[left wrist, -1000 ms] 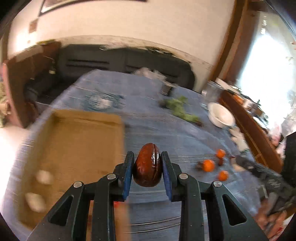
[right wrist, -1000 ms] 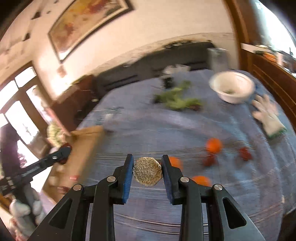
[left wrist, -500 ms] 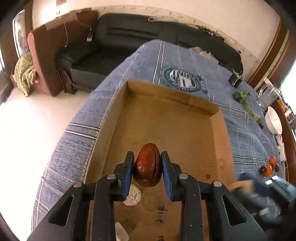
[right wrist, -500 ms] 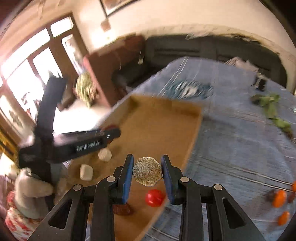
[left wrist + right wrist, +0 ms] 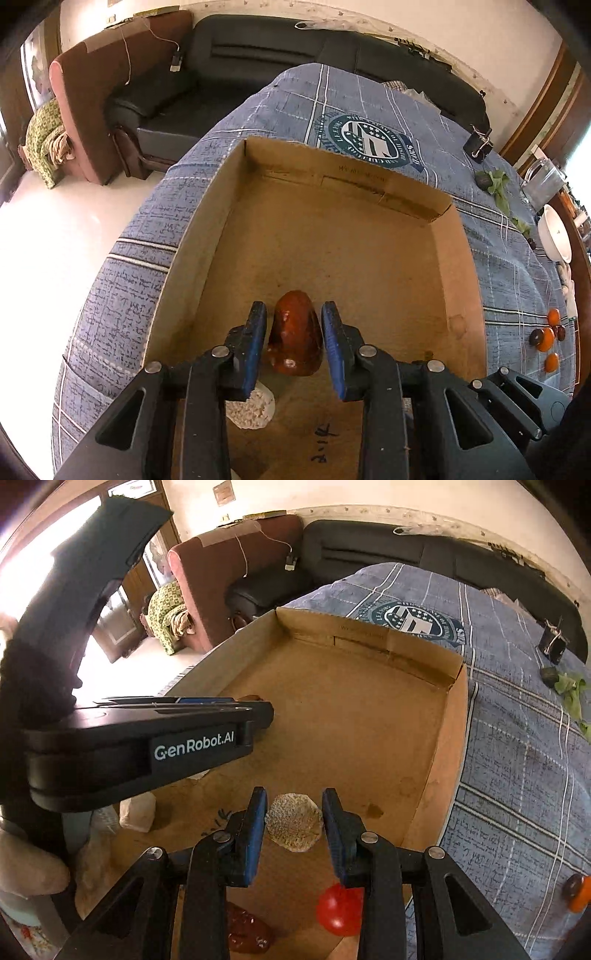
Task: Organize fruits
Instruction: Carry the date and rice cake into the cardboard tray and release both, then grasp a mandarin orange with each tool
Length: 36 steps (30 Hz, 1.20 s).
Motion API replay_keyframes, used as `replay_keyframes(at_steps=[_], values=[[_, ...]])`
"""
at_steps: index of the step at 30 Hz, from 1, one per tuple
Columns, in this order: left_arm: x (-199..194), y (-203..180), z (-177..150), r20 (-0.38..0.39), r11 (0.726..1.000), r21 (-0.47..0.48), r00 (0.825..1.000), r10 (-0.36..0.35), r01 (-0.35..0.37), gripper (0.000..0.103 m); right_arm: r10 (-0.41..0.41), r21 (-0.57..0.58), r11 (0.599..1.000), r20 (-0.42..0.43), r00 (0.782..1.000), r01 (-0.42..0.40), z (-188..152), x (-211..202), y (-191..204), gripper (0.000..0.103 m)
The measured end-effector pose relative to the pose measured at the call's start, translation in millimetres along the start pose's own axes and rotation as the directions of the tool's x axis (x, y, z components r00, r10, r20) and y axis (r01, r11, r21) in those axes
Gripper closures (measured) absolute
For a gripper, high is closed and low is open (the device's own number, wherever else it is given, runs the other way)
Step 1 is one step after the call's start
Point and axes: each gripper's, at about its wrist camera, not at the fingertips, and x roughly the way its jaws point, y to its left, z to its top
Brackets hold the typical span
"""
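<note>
1. Two grippers work over one cardboard box (image 5: pixel 332 258). The left gripper (image 5: pixel 294 345) has black arms and blue pads, and its jaws stand slightly apart on either side of a glossy red-brown fruit (image 5: pixel 294 341); a thin gap shows on each side, so the fruit appears to be loose between them, low over the box floor.
2. The right gripper (image 5: pixel 294 821), of the same build, has its blue pads set on either side of a pale, rough, round fruit (image 5: pixel 293 820); whether they pinch it I cannot tell.
3. In the right wrist view the left gripper (image 5: pixel 255 705) comes in from the left, its black side printed "GenRobot.AI".
4. The box is a shallow open tray of plain brown cardboard with low walls. Inside lie a smooth red ball-shaped fruit (image 5: pixel 339 910), another dark red glossy fruit (image 5: pixel 246 932) at the near edge, and a whitish lump (image 5: pixel 137 812) on the left. A pale bumpy fruit (image 5: pixel 249 408) sits under the left gripper's pad. Faint handwriting marks the box floor; I cannot read it.
5. The box rests on a blue checked cloth (image 5: pixel 122 306) with a round green-and-white emblem (image 5: pixel 369 138).
6. Small orange fruits (image 5: pixel 546 338) lie well apart on the cloth, to the right, and a white bowl (image 5: pixel 554 236) stands farther off.
</note>
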Motion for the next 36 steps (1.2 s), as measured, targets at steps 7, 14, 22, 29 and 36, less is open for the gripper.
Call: replay_keyframes(at_steps=[7, 14, 22, 29, 36], values=[[-44, 5, -4, 0.083, 0.999, -0.033, 0.997, -0.009, 0.012, 0.062, -0.006, -0.018, 1.0, 0.063, 0.998, 0.007, 5, -22, 1, 0.05], [-119, -7, -28, 0.241, 0.996, -0.033, 0.967, -0.076, 0.087, 0.038, -0.014, 0.031, 0.999, 0.163, 0.987, 0.009, -13, -87, -22, 0.041], [-166, -64, -69, 0.268, 0.975, 0.09, 0.938, -0.219, 0.201, 0.037, -0.131, 0.214, 0.974, 0.251, 0.959, 0.077, -70, -180, -94, 0.04], [-242, -113, -82, 0.34, 0.937, 0.236, 0.882, -0.327, 0.256, 0.037, -0.367, 0.365, 0.902, 0.363, 0.856, 0.231, -97, -316, -149, 0.04], [-346, -139, -68, 0.51, 0.932, 0.344, 0.811, -0.285, 0.112, 0.024, -0.531, 0.445, 0.837, 0.518, 0.671, 0.318, -72, -485, -150, 0.035]])
